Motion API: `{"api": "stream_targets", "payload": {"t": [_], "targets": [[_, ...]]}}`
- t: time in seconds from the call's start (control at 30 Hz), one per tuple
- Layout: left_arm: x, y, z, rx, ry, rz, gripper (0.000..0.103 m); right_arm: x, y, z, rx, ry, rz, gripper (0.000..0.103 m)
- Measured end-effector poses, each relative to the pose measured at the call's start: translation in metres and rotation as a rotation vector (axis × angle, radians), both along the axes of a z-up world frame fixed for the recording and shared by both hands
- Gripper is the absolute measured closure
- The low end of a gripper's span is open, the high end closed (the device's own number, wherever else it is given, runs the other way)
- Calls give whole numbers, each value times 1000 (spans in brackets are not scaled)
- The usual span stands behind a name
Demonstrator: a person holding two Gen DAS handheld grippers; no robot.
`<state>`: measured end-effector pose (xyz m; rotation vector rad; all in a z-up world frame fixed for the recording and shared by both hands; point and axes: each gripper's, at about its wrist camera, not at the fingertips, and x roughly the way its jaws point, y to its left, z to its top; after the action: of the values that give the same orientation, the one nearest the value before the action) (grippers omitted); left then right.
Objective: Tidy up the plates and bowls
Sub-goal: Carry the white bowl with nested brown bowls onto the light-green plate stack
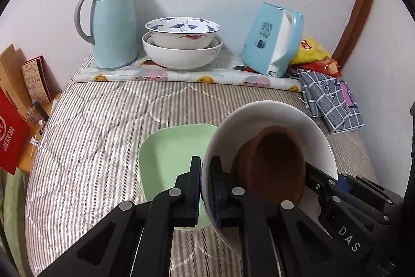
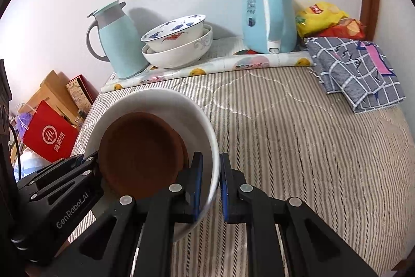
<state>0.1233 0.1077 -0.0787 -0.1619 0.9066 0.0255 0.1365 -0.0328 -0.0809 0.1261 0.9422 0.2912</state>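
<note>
Currently white bowl (image 1: 272, 118) pinched at opposite rims: left claw (image 1: 206, 186) and right claw (image 2: 211, 186) both clenched on it. Loose brown dish (image 2: 141, 155) inside; uneven lift tilts, spills onto green plate (image 1: 168, 155).

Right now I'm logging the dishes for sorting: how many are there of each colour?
White: 2, bowl held by both claws, bottom bowl of back stack
Blue-patterned: 1, top bowl
Brown: 1, dish inside held bowl
Green: 1, plate
Total: 5
</note>
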Motion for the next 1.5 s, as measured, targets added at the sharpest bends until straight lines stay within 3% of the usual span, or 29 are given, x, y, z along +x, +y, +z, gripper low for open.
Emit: {"api": "stream_targets", "payload": {"t": [0.6, 1.23, 1.5], "targets": [[18, 30, -19, -14, 31, 42, 95, 27, 31, -16, -9, 34, 43, 91], [36, 51, -60, -34, 114, 72, 94, 51, 53, -60, -31, 123, 74, 91], [42, 52, -60, -31, 109, 72, 94, 58, 53, -64, -23, 128, 75, 90]]}}
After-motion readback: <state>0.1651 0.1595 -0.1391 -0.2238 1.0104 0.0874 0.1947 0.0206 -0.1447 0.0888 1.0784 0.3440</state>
